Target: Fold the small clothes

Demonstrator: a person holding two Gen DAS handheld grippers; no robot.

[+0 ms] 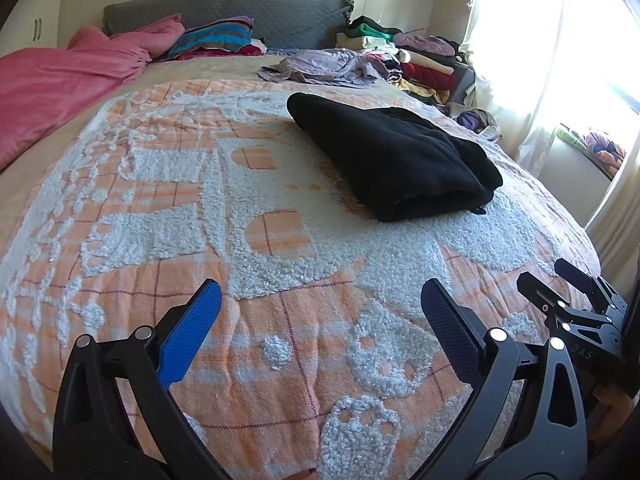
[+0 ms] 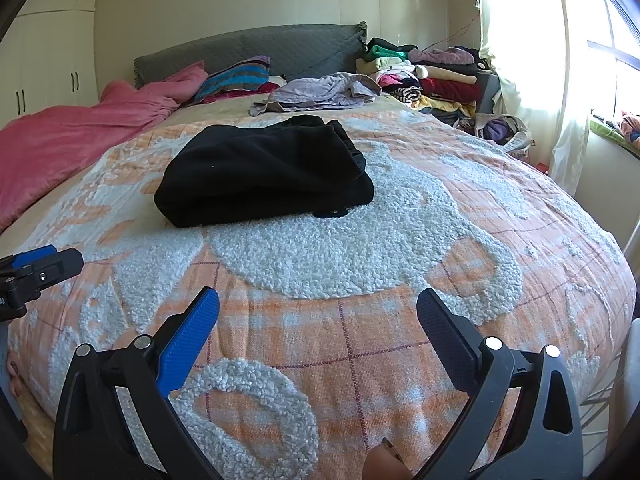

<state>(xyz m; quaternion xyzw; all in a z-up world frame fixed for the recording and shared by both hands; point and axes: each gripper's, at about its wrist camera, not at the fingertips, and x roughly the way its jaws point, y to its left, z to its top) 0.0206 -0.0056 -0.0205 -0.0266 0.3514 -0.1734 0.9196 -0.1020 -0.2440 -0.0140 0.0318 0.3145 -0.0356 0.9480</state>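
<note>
Left wrist view: left gripper point(image 1: 320, 308) hangs over the near edge of the bed point(image 1: 280, 320), fingers spread wide with nothing between them, blue pad point(image 1: 188, 332) on the left one. Pink blanket point(image 1: 60, 80) bunched along the bed's left edge. Striped pillow point(image 1: 216, 36) at the head end against the grey headboard point(image 1: 240, 12). Black folded garment point(image 1: 392, 160) lies flat on the orange-and-white bedspread point(image 1: 160, 208), right of the bed's middle, well apart from both grippers. Crumpled lilac garment point(image 1: 324, 66) beyond it toward the head end. Pile of mixed clothes point(image 1: 404, 56) at the far right corner. Right gripper point(image 1: 568, 292) shows at the picture's right edge, over the bed's near right corner, fingers parted, holding nothing.

Right wrist view: left gripper point(image 2: 36, 268) pokes in at the left edge. Black garment point(image 2: 264, 172) sits left of centre here, thick fold edge toward the camera. Right gripper point(image 2: 318, 312) is released, fingers wide over bare bedspread point(image 2: 360, 260). Curtain point(image 2: 520, 60) and bright window on the right.
</note>
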